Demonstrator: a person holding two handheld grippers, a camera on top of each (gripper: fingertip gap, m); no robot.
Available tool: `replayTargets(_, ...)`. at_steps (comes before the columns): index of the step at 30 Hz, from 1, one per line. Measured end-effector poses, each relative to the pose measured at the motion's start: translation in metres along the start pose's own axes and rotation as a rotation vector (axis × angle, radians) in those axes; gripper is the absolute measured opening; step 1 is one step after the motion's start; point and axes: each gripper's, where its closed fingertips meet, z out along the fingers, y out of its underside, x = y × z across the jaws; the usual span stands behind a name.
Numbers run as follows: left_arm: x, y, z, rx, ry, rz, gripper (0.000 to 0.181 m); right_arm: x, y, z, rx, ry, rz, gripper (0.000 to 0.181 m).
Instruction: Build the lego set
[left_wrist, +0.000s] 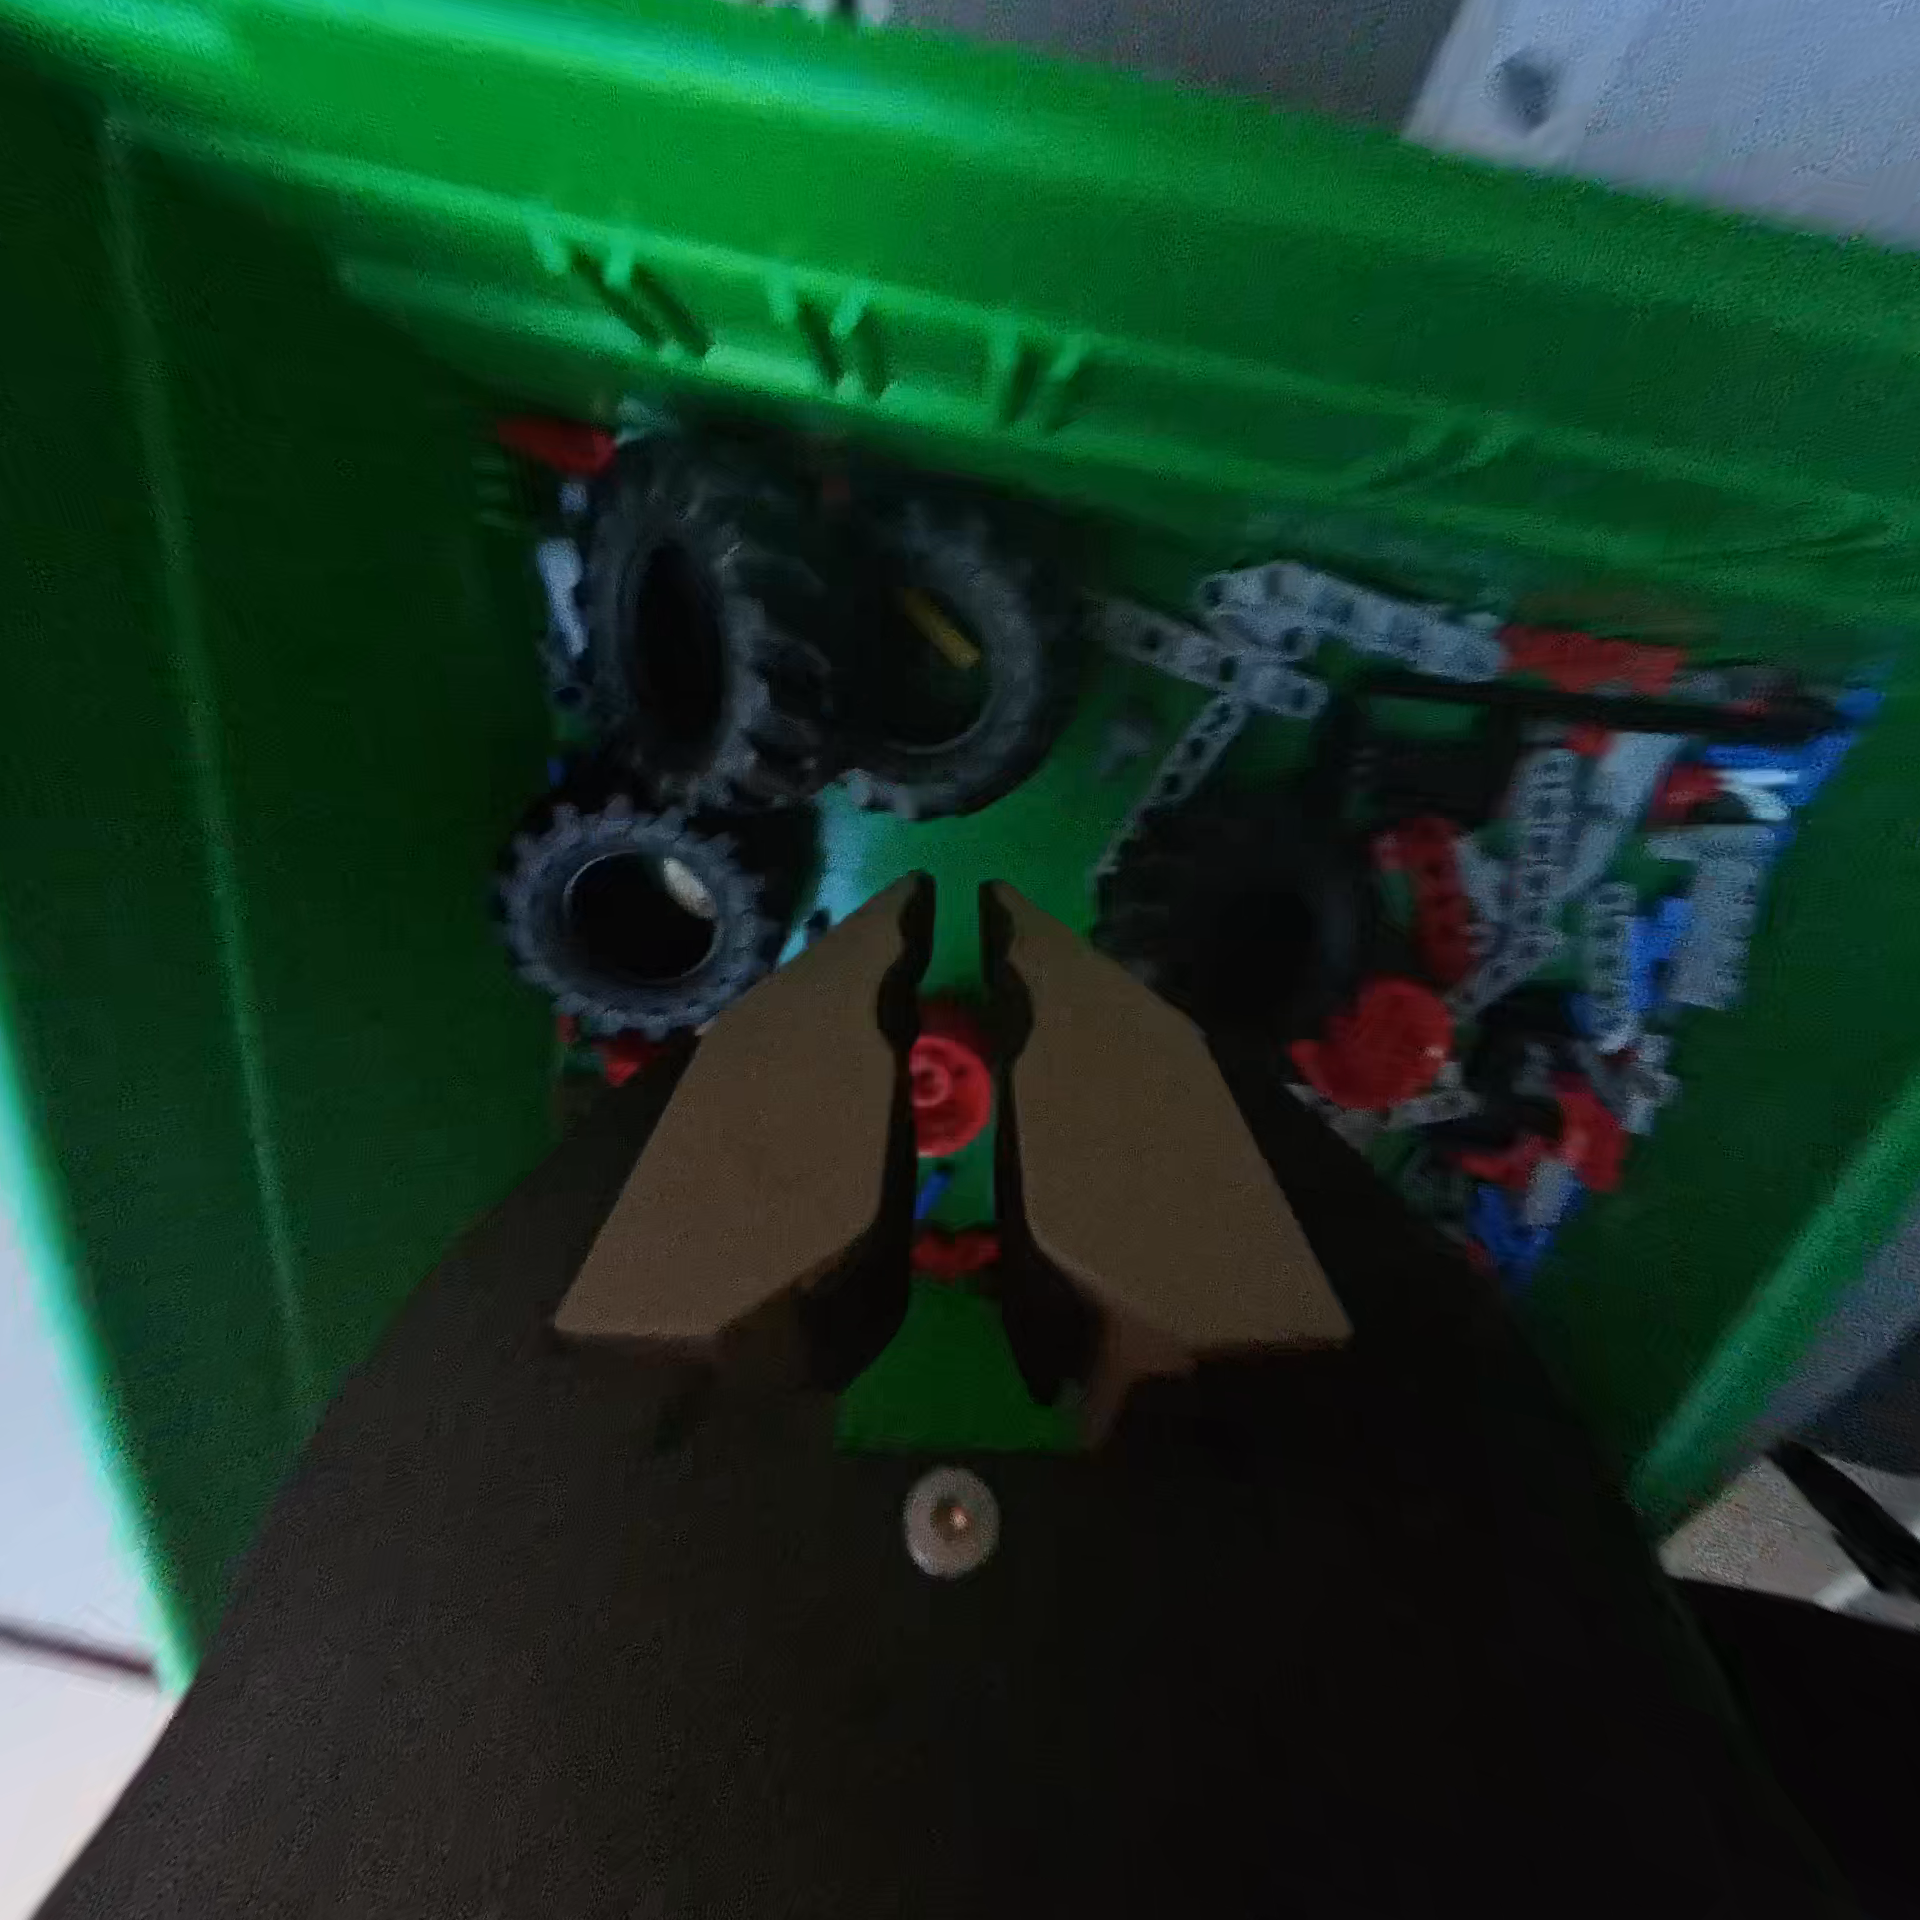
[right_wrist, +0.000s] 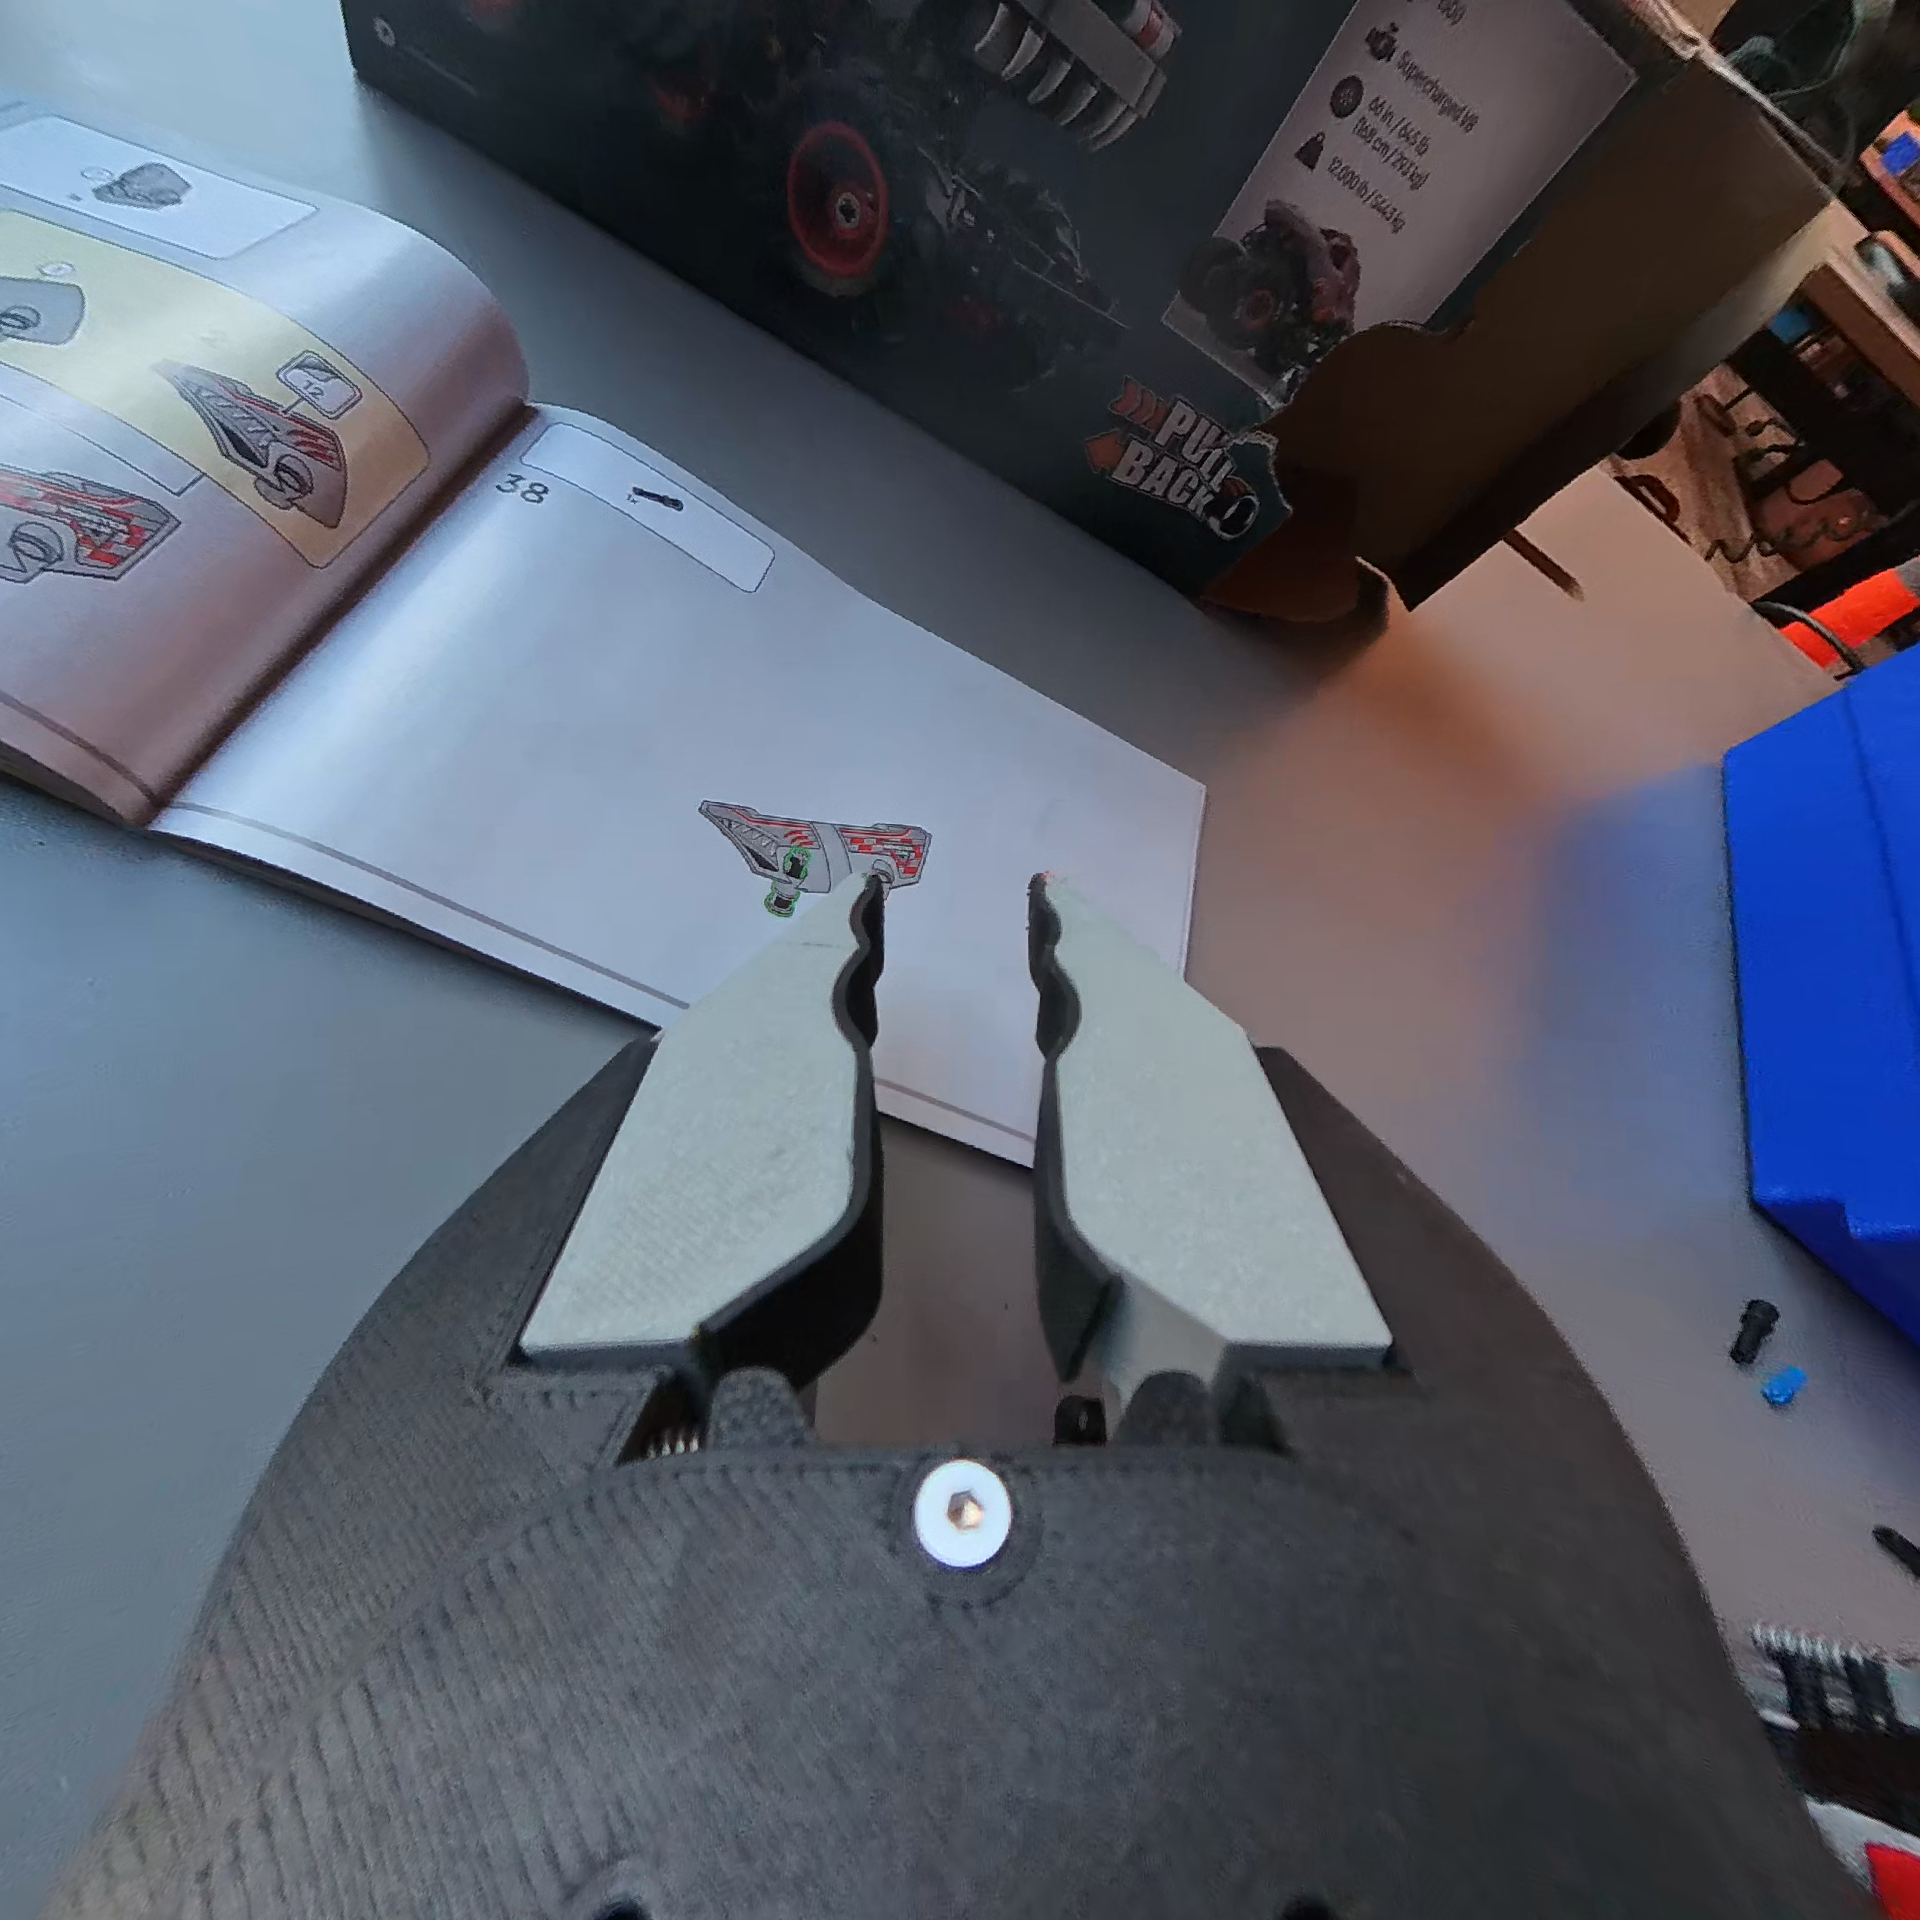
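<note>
In the left wrist view my left gripper (left_wrist: 956, 894) reaches down into a green bin (left_wrist: 312, 727) of loose Lego parts. Its jaws stand a narrow gap apart and hold nothing. A red round piece (left_wrist: 945, 1091) lies on the bin floor, seen between the fingers. Black tyres (left_wrist: 675, 655) and a smaller tyre (left_wrist: 634, 914) lie to the left, grey beams (left_wrist: 1247, 644) and red parts (left_wrist: 1371, 1039) to the right. This view is blurred. In the right wrist view my right gripper (right_wrist: 956, 888) is open and empty, hovering over the open instruction booklet (right_wrist: 520, 675).
The dark set box (right_wrist: 935, 260) stands behind the booklet on the grey table. A blue bin (right_wrist: 1839, 987) is at the right. A small black pin (right_wrist: 1754, 1330) and a tiny blue piece (right_wrist: 1783, 1387) lie near it. A striped grey part (right_wrist: 1849, 1714) shows at the lower right edge.
</note>
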Motion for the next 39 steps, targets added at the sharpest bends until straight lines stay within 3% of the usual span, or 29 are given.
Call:
replayTargets(1,0.016,-0.008,-0.007,0.053,0.086,0.023,0.008,0.0,0.0,0.001,-0.001,-0.004,0.002,0.024)
replayTargets(4,0.056,-0.009,-0.007,0.043,0.24,0.11,0.028,-0.002,0.001,0.002,-0.006,-0.021,0.006,0.024)
replayTargets(8,0.066,0.008,0.014,-0.111,0.194,0.171,0.041,-0.004,0.001,0.003,-0.008,-0.028,-0.003,0.024)
replayTargets(10,0.061,0.012,0.015,-0.147,0.186,0.118,0.046,-0.005,-0.001,0.002,0.002,-0.036,0.001,0.024)
replayTargets(15,0.022,0.013,-0.002,-0.104,0.016,0.061,0.037,-0.006,-0.002,0.001,0.02,-0.063,0.028,0.024)
replayTargets(18,0.022,-0.008,-0.025,0.06,0.04,0.045,0.03,-0.007,-0.002,0.002,0.014,-0.071,0.026,0.024)
replayTargets(21,0.048,-0.021,-0.042,0.169,0.159,0.108,0.023,-0.008,-0.002,0.002,0.011,-0.073,0.02,0.024)
replayTargets(27,0.048,-0.013,-0.045,0.144,0.088,0.177,0.014,-0.007,-0.004,0.001,0.032,-0.073,0.019,0.023)
replayTargets(34,0.044,-0.014,-0.043,0.186,0.254,0.12,0.014,-0.003,-0.013,0.0,0.09,-0.09,0.044,0.022)
replayTargets(39,0.042,-0.01,-0.034,0.142,0.218,0.172,0.016,0.0,-0.012,0.001,0.091,-0.096,0.067,0.022)
